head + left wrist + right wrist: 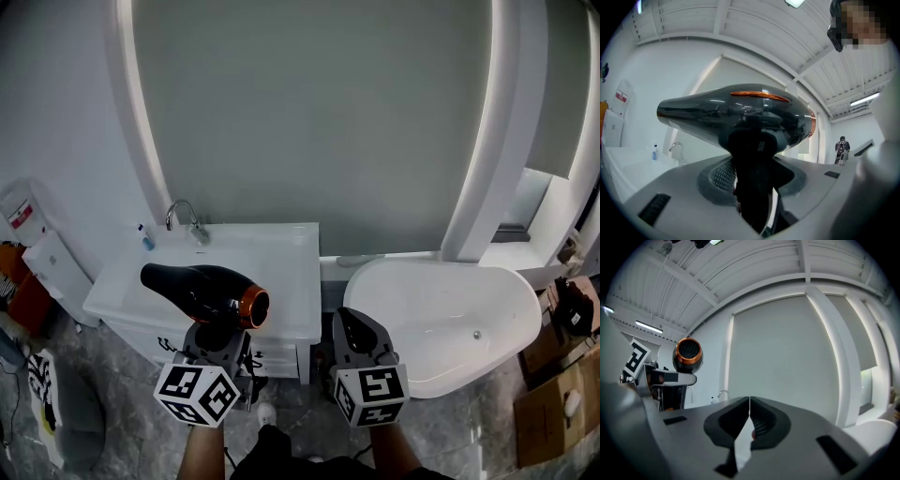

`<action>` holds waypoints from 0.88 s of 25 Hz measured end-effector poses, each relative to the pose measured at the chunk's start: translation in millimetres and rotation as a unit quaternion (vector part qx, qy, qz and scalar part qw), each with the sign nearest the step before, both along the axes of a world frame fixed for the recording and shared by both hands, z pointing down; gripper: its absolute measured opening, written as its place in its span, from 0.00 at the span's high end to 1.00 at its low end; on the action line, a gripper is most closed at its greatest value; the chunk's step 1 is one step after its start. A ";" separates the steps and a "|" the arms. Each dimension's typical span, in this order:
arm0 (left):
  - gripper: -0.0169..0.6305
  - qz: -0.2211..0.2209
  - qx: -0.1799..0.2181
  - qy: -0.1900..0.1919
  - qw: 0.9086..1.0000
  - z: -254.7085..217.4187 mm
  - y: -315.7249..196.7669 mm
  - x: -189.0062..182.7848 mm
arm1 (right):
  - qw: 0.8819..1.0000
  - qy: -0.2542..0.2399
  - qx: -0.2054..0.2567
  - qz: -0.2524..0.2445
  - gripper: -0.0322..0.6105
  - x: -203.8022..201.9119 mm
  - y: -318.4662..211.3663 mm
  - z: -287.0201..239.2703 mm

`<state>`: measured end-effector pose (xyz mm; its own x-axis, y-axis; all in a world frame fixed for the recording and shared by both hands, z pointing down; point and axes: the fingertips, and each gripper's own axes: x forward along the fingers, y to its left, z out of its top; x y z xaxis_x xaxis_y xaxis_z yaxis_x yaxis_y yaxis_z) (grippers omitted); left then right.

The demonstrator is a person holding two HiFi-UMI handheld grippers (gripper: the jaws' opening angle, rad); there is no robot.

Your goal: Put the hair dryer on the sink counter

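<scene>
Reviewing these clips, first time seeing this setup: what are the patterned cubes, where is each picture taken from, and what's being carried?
No robot: a person holds a two-jaw gripper in each hand; the cubes are part of them. One picture comes from a head camera looking down; the other two from cameras riding on each gripper. The left gripper is clamped on the handle of a black hair dryer with an orange ring. The right gripper is shut and empty. Ahead stands a white sink counter with a faucet, a bathtub to its right. The dryer is not yet on the counter.
</scene>
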<state>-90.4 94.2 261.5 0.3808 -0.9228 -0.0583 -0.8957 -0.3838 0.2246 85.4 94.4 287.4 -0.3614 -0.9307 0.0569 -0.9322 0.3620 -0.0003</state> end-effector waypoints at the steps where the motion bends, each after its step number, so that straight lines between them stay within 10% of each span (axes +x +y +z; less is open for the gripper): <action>1: 0.68 0.002 0.000 0.000 1.000 1.3 -5.3 -0.3 | 1.000 0.000 0.001 0.002 0.92 0.1 -4.8 0.4; 22: 0.68 0.040 -0.025 0.017 0.999 25.6 -147.7 -30.9 | 1.000 0.003 -0.015 0.016 0.92 -47.4 -151.1 17.4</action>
<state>-121.3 -53.5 287.1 0.4526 -0.8913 -0.0268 -0.8539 -0.4419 0.2750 37.9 -56.7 304.8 -0.3303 -0.9398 0.0881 -0.9436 0.3312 -0.0047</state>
